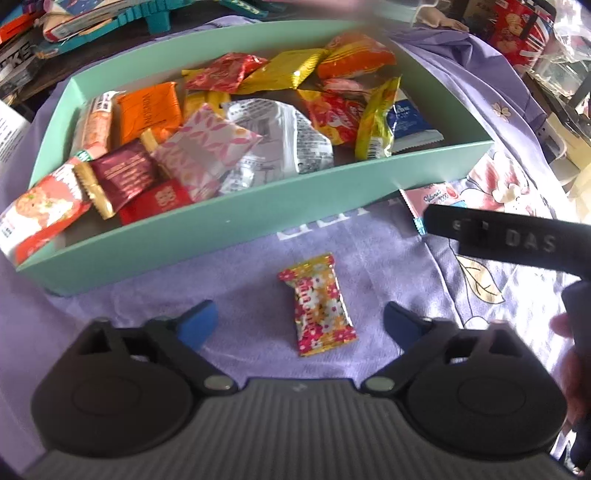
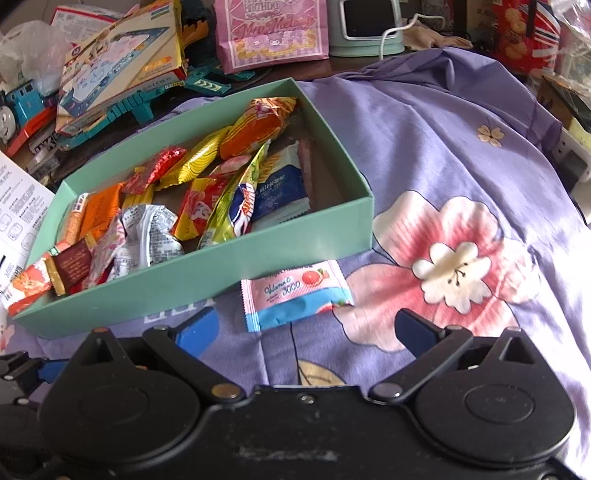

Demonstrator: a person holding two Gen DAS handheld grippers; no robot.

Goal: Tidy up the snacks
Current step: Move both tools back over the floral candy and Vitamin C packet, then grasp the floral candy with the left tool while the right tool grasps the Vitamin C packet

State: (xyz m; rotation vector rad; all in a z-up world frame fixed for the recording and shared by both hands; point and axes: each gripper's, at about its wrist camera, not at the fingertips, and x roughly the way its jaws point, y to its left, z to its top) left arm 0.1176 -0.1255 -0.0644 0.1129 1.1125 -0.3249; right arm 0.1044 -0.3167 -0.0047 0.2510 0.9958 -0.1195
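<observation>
In the lower centre of the left wrist view, a small candy in a yellow wrapper printed with red and white flowers lies on the purple floral cloth, between the spread blue fingertips of the left hand-held gripper, which is released and touches nothing. Just beyond it, filling the upper half of the frame, sits the shallow mint-green cardboard box, already loaded with mixed snack packets: orange, red, yellow, silver, and one blue and white at its right end.

In the right wrist view, a flat pink and blue sachet printed "Vitamin C" lies at centre frame on the same cloth, just beside the box's near wall. The right hand-held gripper is also released, its blue fingertips wide apart on either side of the sachet's near edge without touching it. A blue toy train and a pink birthday bag crowd the upper left.
</observation>
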